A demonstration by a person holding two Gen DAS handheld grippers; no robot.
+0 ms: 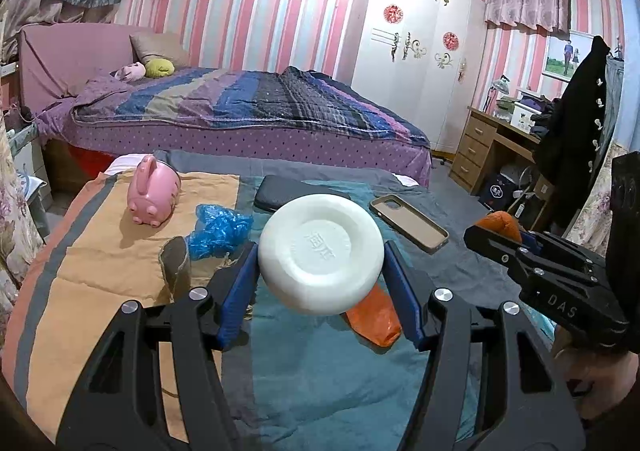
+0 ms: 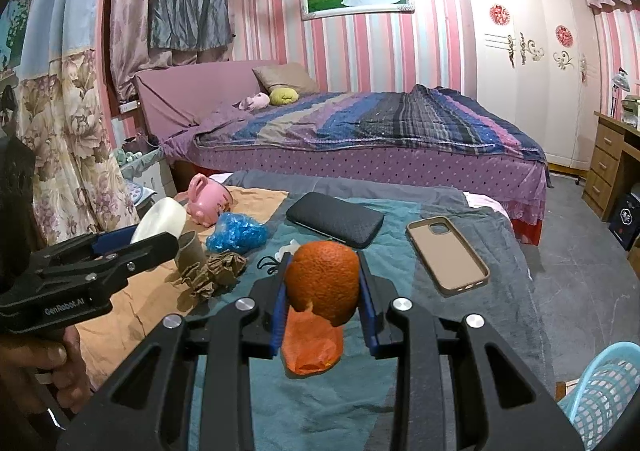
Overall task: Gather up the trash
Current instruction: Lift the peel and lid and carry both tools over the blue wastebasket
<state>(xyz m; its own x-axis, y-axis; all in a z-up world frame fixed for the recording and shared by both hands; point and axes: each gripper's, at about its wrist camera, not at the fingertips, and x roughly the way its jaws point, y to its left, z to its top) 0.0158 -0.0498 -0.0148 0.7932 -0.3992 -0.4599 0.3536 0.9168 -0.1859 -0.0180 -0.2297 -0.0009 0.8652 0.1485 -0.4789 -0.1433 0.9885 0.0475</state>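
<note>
My left gripper [image 1: 320, 253] is shut on a white round bowl [image 1: 320, 271], which is held off the bedspread with its underside toward the camera. My right gripper [image 2: 323, 259] is shut on a rounded piece of orange peel [image 2: 324, 283], lifted above an orange plastic bag [image 2: 312, 349]. The right gripper [image 1: 486, 237] with the peel [image 1: 500, 223] also shows at the right of the left wrist view. On the cloth lie a crumpled blue plastic wrap [image 2: 236, 233], a cardboard tube [image 2: 190, 249] and crumpled brown paper [image 2: 218, 271].
A pink piggy bank [image 2: 208, 201], a black case [image 2: 334, 221] and a beige phone case [image 2: 448, 255] lie on the striped bedspread [image 2: 280, 403]. A light blue basket [image 2: 604, 391] stands low at the right. A bed and a wardrobe are behind.
</note>
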